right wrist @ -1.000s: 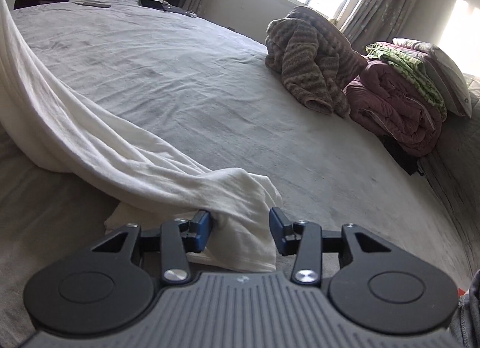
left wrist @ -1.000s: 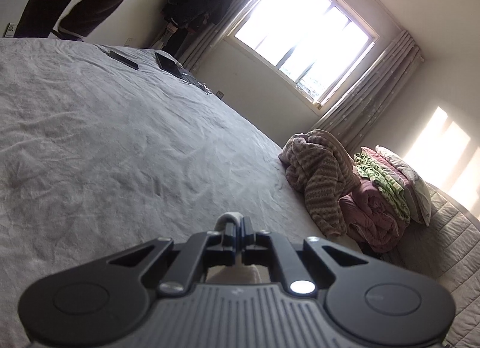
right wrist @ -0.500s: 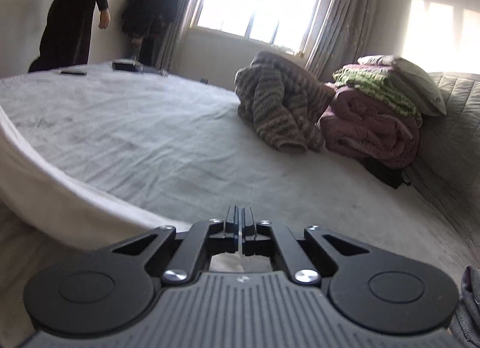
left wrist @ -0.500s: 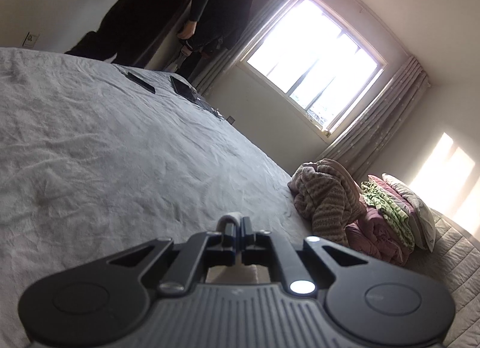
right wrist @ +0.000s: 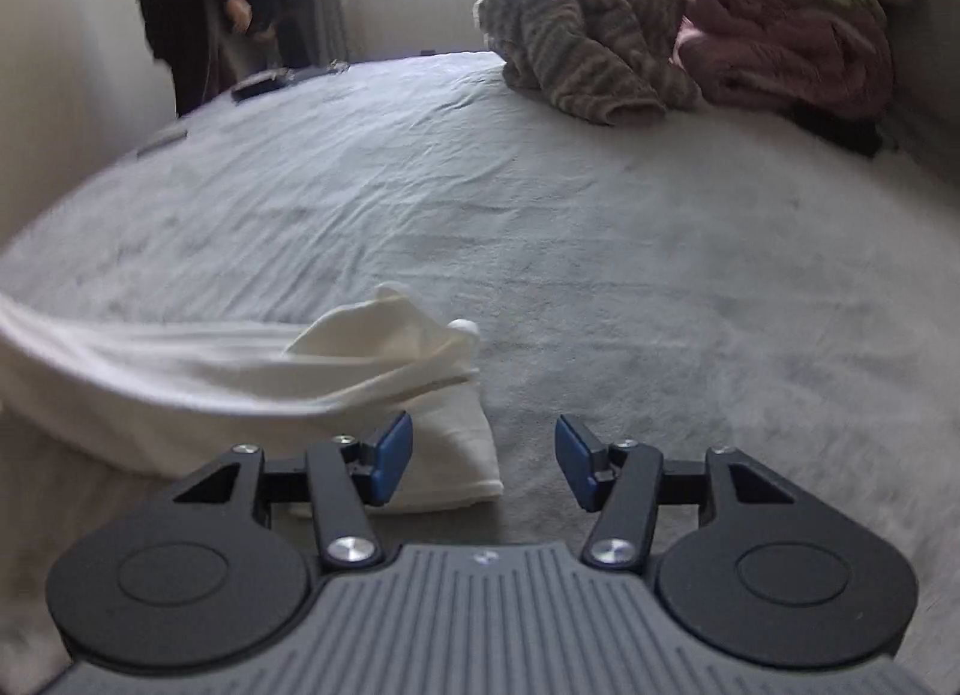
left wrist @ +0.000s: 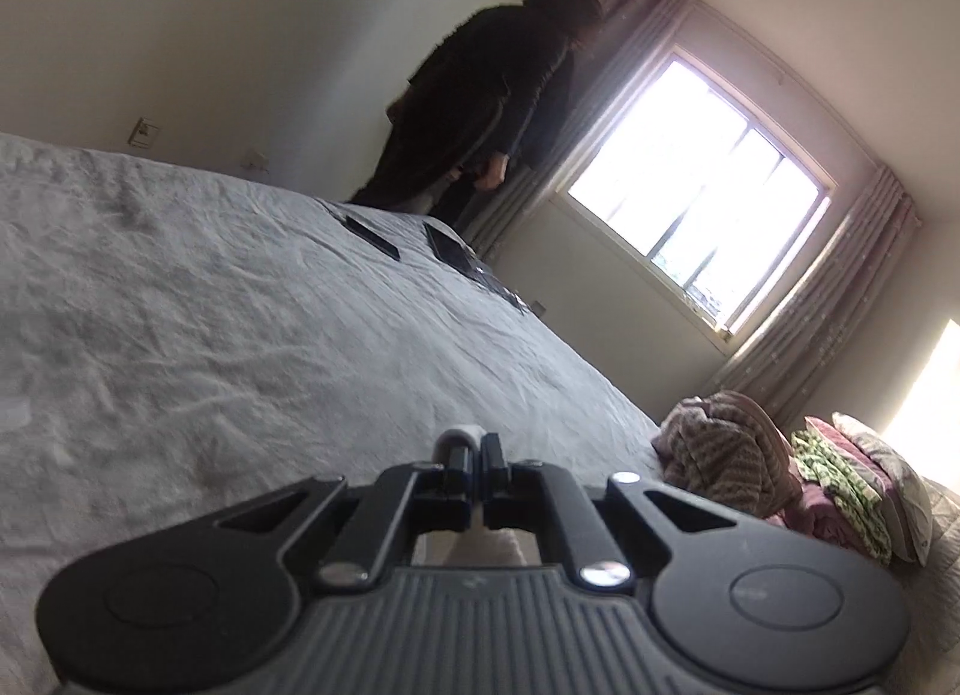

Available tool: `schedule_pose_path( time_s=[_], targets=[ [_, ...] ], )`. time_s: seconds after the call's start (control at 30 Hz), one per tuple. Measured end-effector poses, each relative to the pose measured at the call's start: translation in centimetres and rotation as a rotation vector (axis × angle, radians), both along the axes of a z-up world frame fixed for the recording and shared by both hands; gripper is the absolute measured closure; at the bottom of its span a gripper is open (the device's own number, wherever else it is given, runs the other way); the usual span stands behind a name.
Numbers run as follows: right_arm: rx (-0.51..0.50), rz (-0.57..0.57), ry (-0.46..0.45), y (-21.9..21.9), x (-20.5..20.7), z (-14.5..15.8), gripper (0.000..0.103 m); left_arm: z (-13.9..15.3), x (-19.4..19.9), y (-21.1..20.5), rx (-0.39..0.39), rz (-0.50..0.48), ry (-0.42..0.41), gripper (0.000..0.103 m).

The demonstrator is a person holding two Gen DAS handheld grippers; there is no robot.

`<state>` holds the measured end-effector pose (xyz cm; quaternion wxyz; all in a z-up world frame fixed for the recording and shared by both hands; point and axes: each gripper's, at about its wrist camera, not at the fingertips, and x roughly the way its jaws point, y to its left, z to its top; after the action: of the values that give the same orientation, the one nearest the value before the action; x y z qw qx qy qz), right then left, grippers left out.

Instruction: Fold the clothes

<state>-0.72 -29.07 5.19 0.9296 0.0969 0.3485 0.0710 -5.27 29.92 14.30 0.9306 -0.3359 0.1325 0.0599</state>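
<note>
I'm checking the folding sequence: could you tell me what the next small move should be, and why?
Probably carry the left gripper, shut on the white garment, across to lay that stretched edge flat. The right gripper is opening with nothing between its jaws, and the cloth beside it rests on the bed.

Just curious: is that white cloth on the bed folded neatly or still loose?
Partly folded. The white cloth has a flat doubled layer near the right gripper, but a loose part lifts off leftward.
</note>
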Motion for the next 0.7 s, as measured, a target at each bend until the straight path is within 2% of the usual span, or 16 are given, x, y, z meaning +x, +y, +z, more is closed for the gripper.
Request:
schedule_pose_path(
  time_s=[0.07, 0.17, 0.23, 0.33, 0.43, 0.53, 0.6, 0.7],
  targets=[
    [0.130, 0.017, 0.011, -0.1, 0.2, 0.0, 0.046, -0.4, -0.1, 1.1, -0.023, 0.021, 0.010, 0.101],
    [0.158, 0.076, 0.025, 2.0, 0.5, -0.3, 0.046, -0.6, 0.0, 1.6, -0.034, 0.040, 0.028, 0.101],
    [0.197, 0.060, 0.043, 2.5, 1.3, -0.6, 0.046, -0.5, -0.2, 1.7, -0.025, 0.060, 0.028, 0.101],
    [0.264, 0.015, 0.077, 2.0, 2.7, -1.0, 0.047, -0.1, -1.1, 3.0, -0.051, 0.150, -0.014, 0.101],
    [0.262, -0.039, 0.110, 1.9, 4.1, -1.8, 0.047, -0.2, -1.5, 4.3, -0.073, 0.250, -0.039, 0.101],
    [0.324, -0.038, 0.149, 2.4, 5.6, -2.9, 0.047, -1.1, -0.1, 4.3, -0.096, 0.199, 0.015, 0.101],
    [0.365, -0.028, 0.183, 2.9, 6.7, -3.5, 0.047, -1.7, 0.8, 3.7, -0.083, 0.165, 0.051, 0.101],
    [0.318, -0.012, 0.192, 3.9, 7.3, -3.7, 0.047, -2.2, 2.1, 2.6, -0.041, 0.108, 0.108, 0.101]
  ],
)
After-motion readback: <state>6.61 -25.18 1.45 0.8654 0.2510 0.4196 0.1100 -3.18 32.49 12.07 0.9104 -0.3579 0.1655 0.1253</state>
